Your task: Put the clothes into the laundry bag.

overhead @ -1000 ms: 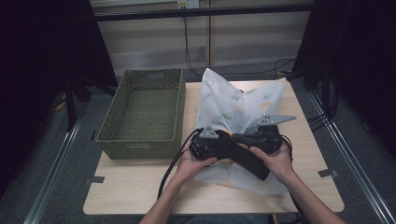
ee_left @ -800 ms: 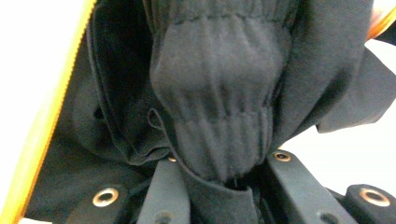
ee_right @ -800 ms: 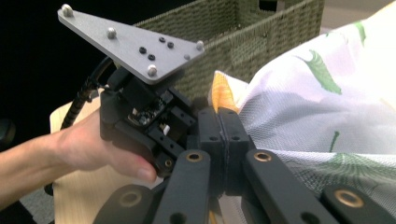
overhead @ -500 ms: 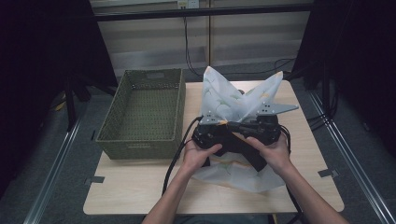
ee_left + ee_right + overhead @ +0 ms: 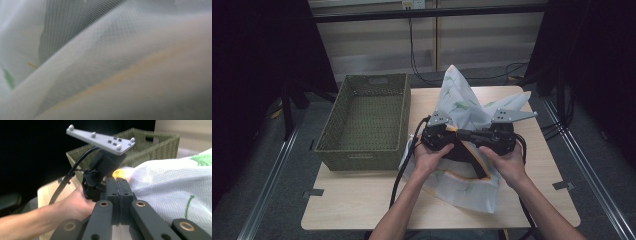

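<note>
A: What is the high view giving you?

B: Two hands are meeting over the middle of the table (image 5: 362,210). The left gripper (image 5: 443,134) and the right gripper (image 5: 484,136) are sitting close together, both buried in a white mesh cloth (image 5: 462,107) printed with green leaves. Part of the cloth is standing up in a peak behind the grippers, and the rest is lying spread on the tabletop toward the person. A green woven basket (image 5: 367,122) is standing just beside it, on the left.

A: Are the jaws showing from up there?

B: No, the hands and gripper bodies are covering them. The right gripper view is helping here: the right gripper (image 5: 119,185) is showing its two black jaws pressed flat together, and the cloth (image 5: 175,185) is running up to their tips, so they are pinching its edge. The same view is catching the left hand (image 5: 75,206) and the grey plate on the left gripper, with the basket (image 5: 150,145) behind.

A: And the left gripper view?

B: It is looking straight into blurred cloth (image 5: 125,62) with a faint orange seam. The jaws themselves are staying hidden, but they are nearly closed and seem to be clamping the fabric lying across the lens.
</note>
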`<state>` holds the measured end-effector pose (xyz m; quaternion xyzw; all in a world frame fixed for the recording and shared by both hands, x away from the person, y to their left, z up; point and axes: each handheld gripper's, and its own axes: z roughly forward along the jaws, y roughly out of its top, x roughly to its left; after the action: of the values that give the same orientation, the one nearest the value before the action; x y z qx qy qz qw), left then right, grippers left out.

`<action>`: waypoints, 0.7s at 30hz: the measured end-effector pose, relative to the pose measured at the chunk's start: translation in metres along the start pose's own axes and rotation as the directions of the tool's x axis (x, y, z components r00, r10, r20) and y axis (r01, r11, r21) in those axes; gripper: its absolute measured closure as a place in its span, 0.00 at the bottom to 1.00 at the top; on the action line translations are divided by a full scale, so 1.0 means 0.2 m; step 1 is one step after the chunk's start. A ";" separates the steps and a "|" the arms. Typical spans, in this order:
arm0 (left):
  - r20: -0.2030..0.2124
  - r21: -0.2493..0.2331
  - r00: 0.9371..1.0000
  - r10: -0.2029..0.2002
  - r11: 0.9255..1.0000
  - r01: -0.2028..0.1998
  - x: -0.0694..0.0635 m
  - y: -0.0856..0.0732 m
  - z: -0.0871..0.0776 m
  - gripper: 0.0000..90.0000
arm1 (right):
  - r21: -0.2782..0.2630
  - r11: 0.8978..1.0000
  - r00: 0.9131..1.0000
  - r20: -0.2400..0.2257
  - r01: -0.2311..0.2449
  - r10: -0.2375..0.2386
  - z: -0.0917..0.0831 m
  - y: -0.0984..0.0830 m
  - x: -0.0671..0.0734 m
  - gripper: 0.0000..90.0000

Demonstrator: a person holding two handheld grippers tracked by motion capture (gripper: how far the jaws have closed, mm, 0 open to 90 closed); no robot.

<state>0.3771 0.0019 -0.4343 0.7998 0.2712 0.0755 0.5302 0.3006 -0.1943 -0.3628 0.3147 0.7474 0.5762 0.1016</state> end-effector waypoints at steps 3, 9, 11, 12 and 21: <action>0.001 0.011 1.000 -0.008 1.000 0.008 0.01 -0.06 0.06 0.91 | 0.046 0.999 1.000 0.008 -0.016 0.016 0.01 -0.07 -0.02 1.00; -0.009 0.062 0.999 0.033 0.998 -0.032 0.00 -0.11 0.11 0.90 | 0.104 0.994 0.998 0.047 -0.039 0.034 -0.02 -0.17 -0.06 1.00; -0.025 0.084 0.998 0.051 0.995 -0.049 0.00 -0.13 0.13 0.90 | 0.112 0.993 0.998 0.049 -0.048 0.043 -0.03 -0.20 -0.06 1.00; -0.024 0.085 0.998 0.053 0.995 -0.051 0.00 -0.14 0.14 0.90 | 0.119 0.992 0.998 0.053 -0.051 0.045 -0.03 -0.22 -0.07 1.00; 0.001 0.140 1.000 0.026 0.990 -0.025 0.02 -0.25 0.19 0.88 | 0.167 0.982 0.995 0.064 -0.092 0.083 -0.01 -0.33 -0.10 1.00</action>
<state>0.3777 -0.0131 -0.4955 0.8383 0.2659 0.0635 0.4716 0.2921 -0.2170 -0.4279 0.3708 0.7760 0.5053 0.0701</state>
